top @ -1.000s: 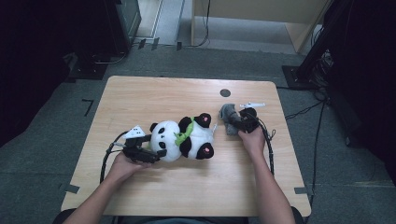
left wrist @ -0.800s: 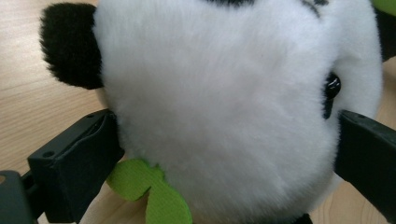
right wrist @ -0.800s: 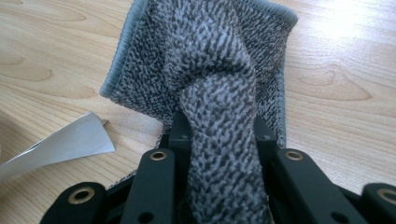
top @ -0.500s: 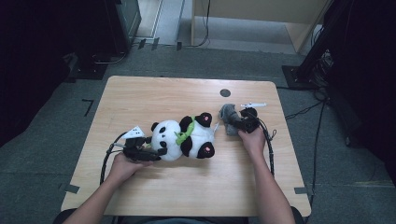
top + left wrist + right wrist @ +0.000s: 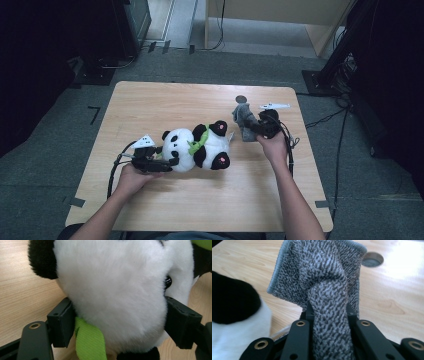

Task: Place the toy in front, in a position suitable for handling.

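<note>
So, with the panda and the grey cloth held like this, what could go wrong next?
1. The left gripper squeezes only soft fur of the plush panda, and its jaws have just been closing; the toy could slip or roll when it is moved.
2. The right gripper pinches a bunched fold of the grey cloth; it may slide out.
3. The hanging cloth is close to the panda and could drag over it.

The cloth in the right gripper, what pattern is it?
Speckled grey-and-white weave, the cloth, clearest in the right gripper view.

The panda (image 5: 112,290) is showing fluffy white-and-black plush, the grey cloth (image 5: 324,285) is looking coarse and knitted, and the table (image 5: 165,100) is showing smooth matt wood.
</note>
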The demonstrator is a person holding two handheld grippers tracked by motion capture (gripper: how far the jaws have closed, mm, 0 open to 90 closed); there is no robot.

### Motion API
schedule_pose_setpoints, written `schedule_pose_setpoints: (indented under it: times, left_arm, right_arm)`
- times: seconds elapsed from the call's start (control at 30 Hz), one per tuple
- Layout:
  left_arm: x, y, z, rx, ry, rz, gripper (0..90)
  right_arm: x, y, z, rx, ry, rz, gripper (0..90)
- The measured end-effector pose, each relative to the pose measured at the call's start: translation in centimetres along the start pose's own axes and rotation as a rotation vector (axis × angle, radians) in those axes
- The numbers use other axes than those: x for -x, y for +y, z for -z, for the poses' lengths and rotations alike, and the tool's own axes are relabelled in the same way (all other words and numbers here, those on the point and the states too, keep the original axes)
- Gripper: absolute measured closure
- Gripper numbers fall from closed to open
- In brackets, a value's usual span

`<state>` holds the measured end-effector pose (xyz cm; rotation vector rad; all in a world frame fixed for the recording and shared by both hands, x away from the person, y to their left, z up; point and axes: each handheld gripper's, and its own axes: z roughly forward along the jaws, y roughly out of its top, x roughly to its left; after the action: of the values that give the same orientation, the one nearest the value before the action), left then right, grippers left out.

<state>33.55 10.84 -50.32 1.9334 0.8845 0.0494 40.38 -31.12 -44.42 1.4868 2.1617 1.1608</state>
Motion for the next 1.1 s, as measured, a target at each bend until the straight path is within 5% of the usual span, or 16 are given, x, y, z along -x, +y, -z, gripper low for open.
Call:
schedule_pose_setpoints:
  times: [0.47,0.73,1.1]
  left_arm:
    - [0.1,0.2,0.1,-0.012,0.008,-0.023,19.9]
    - [0.1,0.2,0.1,-0.015,0.006,-0.019,20.1]
    - [0.1,0.3,0.1,-0.015,0.008,-0.014,20.3]
  right_arm:
    - [-4.9,5.5,1.7,-0.006,0.088,0.096,74.7]
    - [-10.0,8.3,-0.6,-0.045,0.174,0.177,74.3]
    - [-15.0,10.1,-3.1,-0.082,0.247,0.248,74.2]
